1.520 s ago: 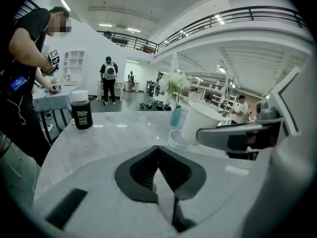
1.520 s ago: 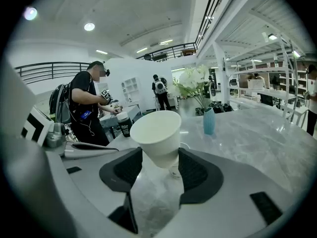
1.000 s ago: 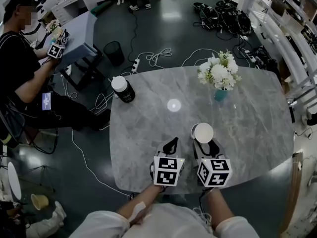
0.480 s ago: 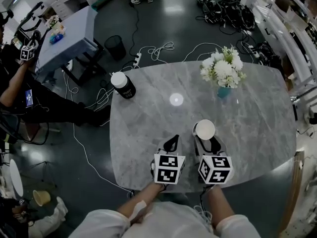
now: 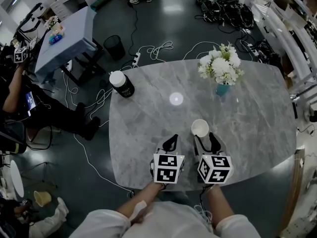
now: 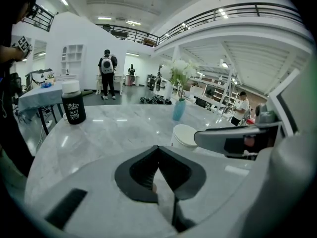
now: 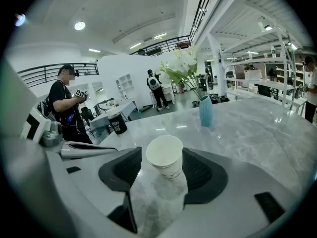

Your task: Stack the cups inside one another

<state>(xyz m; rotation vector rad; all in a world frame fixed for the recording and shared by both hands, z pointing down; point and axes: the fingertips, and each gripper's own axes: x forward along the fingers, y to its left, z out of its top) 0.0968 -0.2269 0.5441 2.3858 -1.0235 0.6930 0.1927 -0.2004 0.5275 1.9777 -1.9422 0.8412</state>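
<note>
Right gripper has spread its jaws since a second ago, when they looked narrower right under the cup. So the white paper cup stands upright on the grey marble table, near the front edge, right at the tips of that gripper. From the right gripper view the cup sits dead centre between the two dark pads, one on each side of it, jaws apart. Can't really tell if either pad touches the cup wall; the gaps look tiny.

Left gripper is just beside the right one, on the cup's left, and its jaws are pinched together with nothing in them. In its own view the cup shows just past the closed tips, a bit to the right.

Further back on the table: a teal vase of white flowers at the right, and a black bottle with a white lid at the far left corner. Both well apart from the cup.
</note>
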